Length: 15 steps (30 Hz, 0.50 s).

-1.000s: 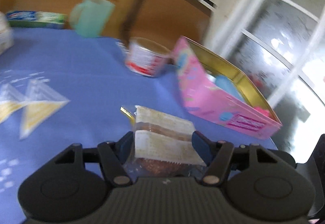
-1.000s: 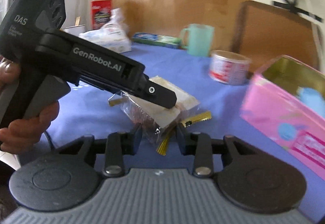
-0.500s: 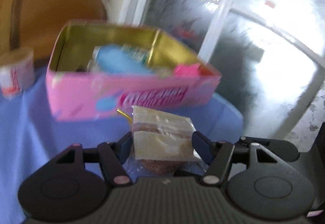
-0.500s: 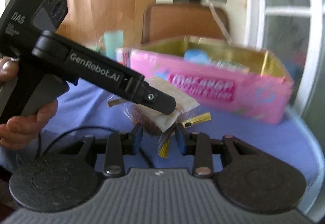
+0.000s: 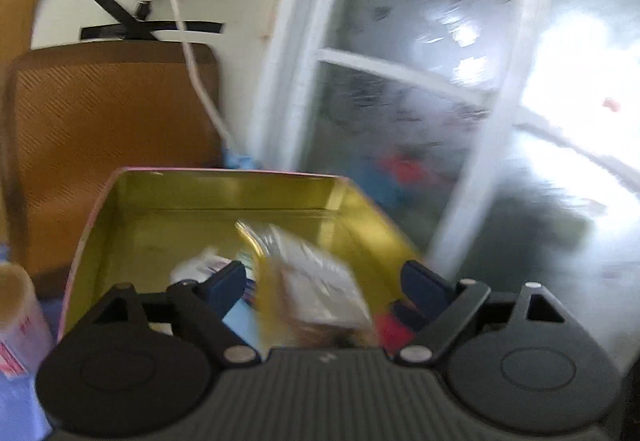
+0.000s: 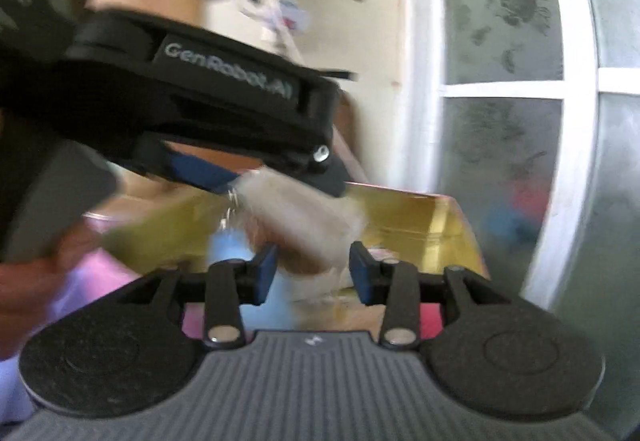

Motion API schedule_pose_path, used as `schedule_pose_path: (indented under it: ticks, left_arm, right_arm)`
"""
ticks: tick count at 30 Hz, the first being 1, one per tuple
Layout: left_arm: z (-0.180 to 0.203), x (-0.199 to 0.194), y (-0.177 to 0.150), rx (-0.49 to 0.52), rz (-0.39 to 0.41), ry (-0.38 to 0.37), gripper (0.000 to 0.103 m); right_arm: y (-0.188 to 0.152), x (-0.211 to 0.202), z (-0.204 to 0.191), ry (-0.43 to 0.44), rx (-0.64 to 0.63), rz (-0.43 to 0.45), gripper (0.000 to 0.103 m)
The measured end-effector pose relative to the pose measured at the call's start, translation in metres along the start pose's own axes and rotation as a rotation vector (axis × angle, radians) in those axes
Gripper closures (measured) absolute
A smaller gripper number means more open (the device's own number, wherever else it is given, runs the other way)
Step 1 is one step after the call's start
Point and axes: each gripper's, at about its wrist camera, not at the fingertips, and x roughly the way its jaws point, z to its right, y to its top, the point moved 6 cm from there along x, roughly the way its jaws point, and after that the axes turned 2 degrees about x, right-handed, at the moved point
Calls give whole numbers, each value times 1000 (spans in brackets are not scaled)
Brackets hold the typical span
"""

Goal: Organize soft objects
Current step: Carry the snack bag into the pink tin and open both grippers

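Left gripper: jaws spread wide, nothing pinched; wrapped snack packet blurred between them, above the open pink tin; right gripper: spread, empty. Risk judged: packet caught on the tin rim or tipped outside. Tin contents: blue and red items, indistinct.

Both wrist views look closely down into the tin — window beyond.
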Motion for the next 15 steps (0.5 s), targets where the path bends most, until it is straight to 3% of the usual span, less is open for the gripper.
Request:
schedule_pose_path:
  ticks: [2, 4, 11, 15]
  left_arm:
    - [-7, 4, -2, -43, -14, 19, 16]
    - [-11, -3, -6, -73, -1, -5, 15]
    - [-16, -20, -19, -41, -22, 95, 10]
    - [-17, -43, -24, -24, -4, 147, 0]
  right_arm:
    - [-6, 11, 9, -48, 15, -27, 60]
    - [-9, 5, 16, -12, 90, -17, 59]
    - [-19, -27, 17, 19, 187, 3, 57]
    - [-14, -42, 19, 27, 257, 19, 53]
